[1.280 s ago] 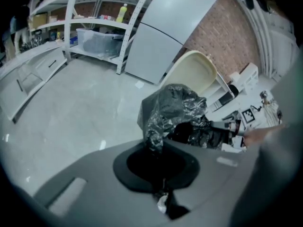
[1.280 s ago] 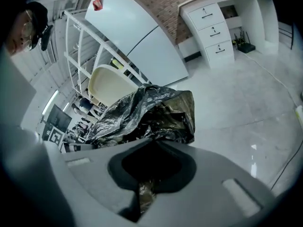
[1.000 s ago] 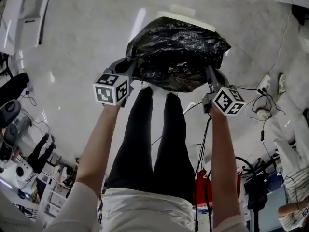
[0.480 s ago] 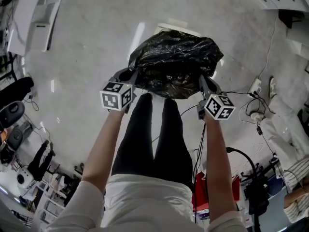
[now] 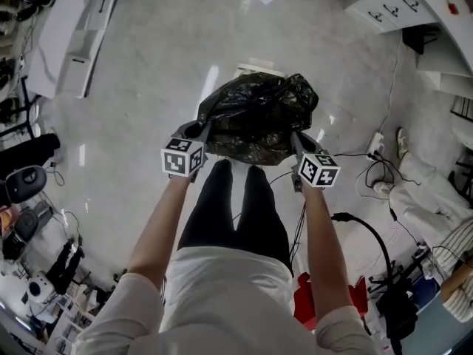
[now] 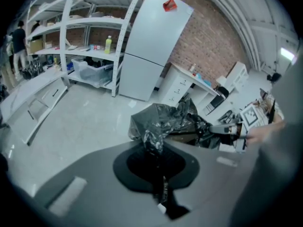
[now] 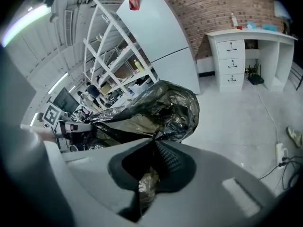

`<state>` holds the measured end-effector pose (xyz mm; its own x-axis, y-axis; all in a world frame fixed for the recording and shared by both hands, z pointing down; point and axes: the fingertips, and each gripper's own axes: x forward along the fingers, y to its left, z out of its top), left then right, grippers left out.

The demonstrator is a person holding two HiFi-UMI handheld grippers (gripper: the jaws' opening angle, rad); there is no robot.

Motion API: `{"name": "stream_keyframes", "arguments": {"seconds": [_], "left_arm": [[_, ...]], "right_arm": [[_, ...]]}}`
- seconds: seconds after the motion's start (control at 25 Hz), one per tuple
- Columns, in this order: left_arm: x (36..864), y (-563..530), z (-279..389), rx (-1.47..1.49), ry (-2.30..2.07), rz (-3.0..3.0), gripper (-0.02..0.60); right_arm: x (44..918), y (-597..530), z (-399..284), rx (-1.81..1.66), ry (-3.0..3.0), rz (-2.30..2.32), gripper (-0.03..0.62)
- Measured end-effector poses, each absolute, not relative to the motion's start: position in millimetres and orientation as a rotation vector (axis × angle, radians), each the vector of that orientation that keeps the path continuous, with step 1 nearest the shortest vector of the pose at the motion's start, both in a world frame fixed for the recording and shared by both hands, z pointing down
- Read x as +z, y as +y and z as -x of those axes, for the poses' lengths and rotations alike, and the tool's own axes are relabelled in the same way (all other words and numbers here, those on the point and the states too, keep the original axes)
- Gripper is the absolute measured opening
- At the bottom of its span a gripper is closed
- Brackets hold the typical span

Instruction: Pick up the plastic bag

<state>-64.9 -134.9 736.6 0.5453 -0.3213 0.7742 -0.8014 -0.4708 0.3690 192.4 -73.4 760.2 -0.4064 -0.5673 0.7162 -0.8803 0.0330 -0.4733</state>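
Observation:
A crumpled black plastic bag [image 5: 259, 115] hangs in the air between my two grippers, well above the pale floor. My left gripper [image 5: 200, 129] is shut on the bag's left rim, and its own view shows a fold of black plastic bag [image 6: 161, 122] pinched in the closed jaws [image 6: 154, 148]. My right gripper [image 5: 294, 135] is shut on the right rim; in the right gripper view the bag [image 7: 151, 112] stretches leftward from the closed jaws [image 7: 154, 141] toward the other gripper. The bag's mouth is pulled taut between the two holds.
A white flat object [image 5: 255, 70] lies on the floor beyond the bag. Cables and a power strip [image 5: 375, 145] lie at the right. White drawer units [image 5: 392, 6] stand at the upper right, a white cabinet [image 5: 81, 43] at the upper left, and shelving [image 6: 71, 32] behind.
Both grippers have lifted the bag higher off the floor and drawn it closer to the person's body; more of the floor and room shows around it now.

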Motion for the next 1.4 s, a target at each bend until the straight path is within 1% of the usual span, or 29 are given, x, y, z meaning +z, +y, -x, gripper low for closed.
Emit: {"name": "stream_keyframes", "arguments": {"seconds": [0.28, 0.52, 1.08, 1.4], "left_arm": [[677, -153, 53, 0.869, -0.884, -2.087, 0.006], [629, -150, 53, 0.852, -0.883, -2.134, 0.006], [506, -121, 63, 0.854, -0.827, -2.292, 0.006], [456, -98, 75, 0.798, -0.873, -2.333, 0.006]], "right_arm": [[704, -82, -213, 1.312, -1.979, -1.491, 0.006], [654, -77, -216, 1.254, -2.008, -1.515, 0.006], [538, -53, -191, 1.096, -2.142, -1.461, 0.006], [496, -35, -185, 1.037, -2.208, -1.465, 0.006]]}}
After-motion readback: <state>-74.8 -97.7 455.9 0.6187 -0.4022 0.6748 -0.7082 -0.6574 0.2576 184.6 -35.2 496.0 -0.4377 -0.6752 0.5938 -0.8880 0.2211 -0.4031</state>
